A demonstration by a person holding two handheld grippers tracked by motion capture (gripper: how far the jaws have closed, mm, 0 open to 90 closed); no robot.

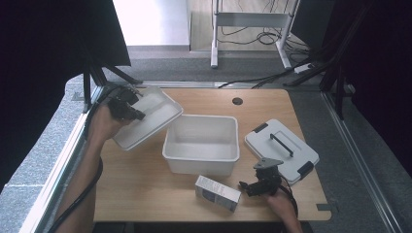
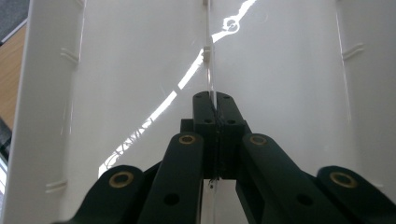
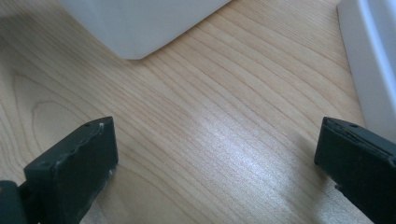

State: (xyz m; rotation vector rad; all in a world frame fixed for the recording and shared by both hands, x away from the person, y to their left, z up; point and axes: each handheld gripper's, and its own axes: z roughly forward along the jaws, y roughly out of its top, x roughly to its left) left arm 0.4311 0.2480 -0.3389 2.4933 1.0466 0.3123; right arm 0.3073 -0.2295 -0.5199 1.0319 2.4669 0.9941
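Table point(image 1: 145, 194): bare wood along the left front; right side crowded by lid point(image 1: 282, 150) near the edge.

Bin point(image 1: 201, 144) sits mid-table, open.

Tray point(image 1: 148, 121), tilted, held off the table at far left, its low corner just beside the bin's rim. Risk: it pivots or slips, since only 1 thin wall is pinched.

Box point(image 1: 217, 192) near the front edge; a nudge could tip it off.

Left gripper point(image 2: 214, 105): jaws clamped on the tray's wall.

Right gripper point(image 1: 248, 187): jaws apart, nothing between, resting beside the box.
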